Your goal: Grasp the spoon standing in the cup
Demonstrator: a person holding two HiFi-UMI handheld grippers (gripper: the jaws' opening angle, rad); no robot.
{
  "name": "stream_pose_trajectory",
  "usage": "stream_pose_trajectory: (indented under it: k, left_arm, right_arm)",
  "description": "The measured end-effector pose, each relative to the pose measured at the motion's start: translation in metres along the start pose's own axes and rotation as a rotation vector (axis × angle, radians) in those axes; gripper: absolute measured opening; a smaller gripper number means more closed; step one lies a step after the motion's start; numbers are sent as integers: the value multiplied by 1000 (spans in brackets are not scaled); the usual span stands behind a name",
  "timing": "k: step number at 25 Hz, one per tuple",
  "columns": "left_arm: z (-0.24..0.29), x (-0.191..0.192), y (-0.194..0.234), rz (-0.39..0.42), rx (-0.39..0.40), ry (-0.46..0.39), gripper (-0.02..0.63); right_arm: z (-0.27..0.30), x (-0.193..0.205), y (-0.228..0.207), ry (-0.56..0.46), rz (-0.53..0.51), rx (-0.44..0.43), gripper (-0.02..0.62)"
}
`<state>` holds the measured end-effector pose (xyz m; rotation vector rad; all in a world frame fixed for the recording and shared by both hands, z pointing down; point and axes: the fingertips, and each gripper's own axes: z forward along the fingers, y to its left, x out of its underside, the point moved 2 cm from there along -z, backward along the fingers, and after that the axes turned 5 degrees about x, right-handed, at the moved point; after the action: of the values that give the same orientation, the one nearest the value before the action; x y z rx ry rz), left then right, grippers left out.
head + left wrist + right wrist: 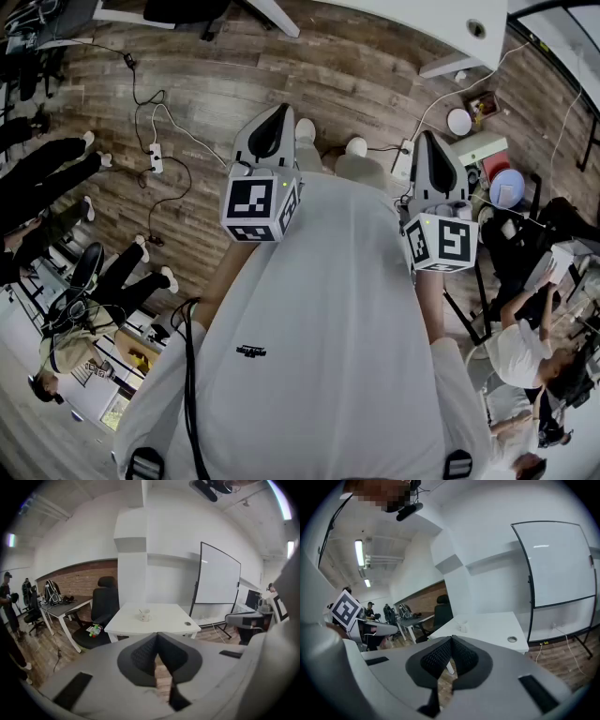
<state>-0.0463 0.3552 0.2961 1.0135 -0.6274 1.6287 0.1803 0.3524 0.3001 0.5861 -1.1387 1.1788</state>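
Stands well back from the white table (164, 623), not yet within reach. Holds left gripper (278, 112) and right gripper (428, 141) out from the chest, side by side, tipped a little down toward the wood floor (309, 66) ahead. Carries both with jaws closed, tips meeting, nothing between them. Likely a plain travel posture, with no grasp possible from here. Looks along the left jaws at the cup (145, 616), far ahead on the table, a little left of its middle and well apart from both grippers. Spoon (140, 611) standing in it, handle leaning left. In the right gripper view, cup small and pale, spoon too small to tell. Needs an approach first, then jaws opened, probably only near the handle.
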Motion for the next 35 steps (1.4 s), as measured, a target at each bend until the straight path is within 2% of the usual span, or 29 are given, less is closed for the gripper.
stream_pose_trajectory:
  k: [5,10,17,25,32,35]
  left_arm:
    - [-15,0,15,-18,-28,-30,-3]
    - [-15,5,5,-30,-34,-60,-3]
    - [12,9,4,-41,7,-10,-3]
    - [92,-20,39,-58,64,4,-5]
    - [199,-77,111,-60,118,24,-3]
    - [249,-99,134,-48,176,50,-5]
  right_arm:
    - [6,-9,32,-16,-9,-49,5]
    - [13,-15,33,-42,-52,-90,5]
    - [29,-24,30,-36,-62,-88,5]
    - [109,-39,16,5,-45,-66,5]
    - [231,-87,-4,39,-36,5,5]
    - [285,-107,-16,49,-19,41,5]
